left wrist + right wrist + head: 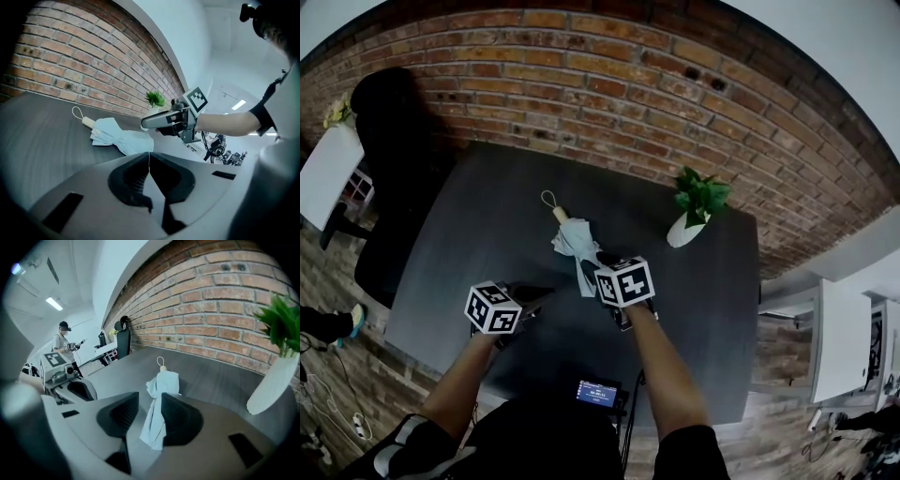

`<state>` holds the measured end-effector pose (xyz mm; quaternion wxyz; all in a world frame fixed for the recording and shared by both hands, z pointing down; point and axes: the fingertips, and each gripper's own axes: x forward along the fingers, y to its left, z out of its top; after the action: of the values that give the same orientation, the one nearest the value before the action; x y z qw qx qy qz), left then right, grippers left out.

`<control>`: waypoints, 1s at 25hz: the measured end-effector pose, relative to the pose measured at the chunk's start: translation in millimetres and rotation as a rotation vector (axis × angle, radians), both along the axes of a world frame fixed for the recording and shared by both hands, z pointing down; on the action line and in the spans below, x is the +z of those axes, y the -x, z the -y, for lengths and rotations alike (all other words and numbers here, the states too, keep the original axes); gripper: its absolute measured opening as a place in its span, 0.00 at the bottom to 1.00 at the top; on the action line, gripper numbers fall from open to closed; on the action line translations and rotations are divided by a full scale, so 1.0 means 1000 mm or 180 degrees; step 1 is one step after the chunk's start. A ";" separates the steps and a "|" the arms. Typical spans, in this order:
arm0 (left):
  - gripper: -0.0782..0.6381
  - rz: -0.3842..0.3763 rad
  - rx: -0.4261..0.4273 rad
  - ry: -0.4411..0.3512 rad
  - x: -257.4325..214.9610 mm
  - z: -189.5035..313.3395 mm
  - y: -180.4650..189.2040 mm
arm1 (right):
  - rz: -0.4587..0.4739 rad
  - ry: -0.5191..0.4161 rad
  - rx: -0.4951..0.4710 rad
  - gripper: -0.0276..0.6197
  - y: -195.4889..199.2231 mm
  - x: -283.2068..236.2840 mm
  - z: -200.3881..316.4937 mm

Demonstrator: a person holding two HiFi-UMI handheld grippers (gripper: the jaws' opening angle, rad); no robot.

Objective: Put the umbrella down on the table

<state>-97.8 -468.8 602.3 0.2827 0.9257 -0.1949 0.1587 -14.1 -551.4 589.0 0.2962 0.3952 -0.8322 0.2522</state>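
Observation:
A light blue folded umbrella lies flat on the dark table, its beige handle and cord loop pointing toward the brick wall. In the left gripper view the umbrella rests on the tabletop, with the right gripper hovering just above its near end. My right gripper stands partly open; the umbrella shows through the gap below, with neither pad pressing on it. My left gripper is shut and empty. It sits left of the umbrella, apart from it.
A green plant in a white vase stands at the table's far right by the brick wall. A black chair is at the left end. A small screen device sits at the near edge. A person stands in the background.

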 end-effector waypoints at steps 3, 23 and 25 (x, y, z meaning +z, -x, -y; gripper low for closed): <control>0.12 -0.0040 0.0082 -0.0050 -0.005 -0.015 0.001 | 0.0064 -0.0206 0.0124 0.15 -0.005 -0.017 -0.020; 0.11 -0.0491 0.0446 -0.0334 -0.022 -0.112 0.011 | 0.0816 -0.0573 0.0766 0.05 -0.002 -0.032 -0.148; 0.11 -0.0478 0.0471 -0.0321 -0.019 -0.117 0.012 | 0.0783 -0.0561 0.0785 0.05 -0.002 -0.028 -0.153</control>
<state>-109.6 -351.6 583.5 0.2371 0.9599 -0.1120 0.0993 -11.8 -398.8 561.5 0.1233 0.4848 -0.8262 0.2591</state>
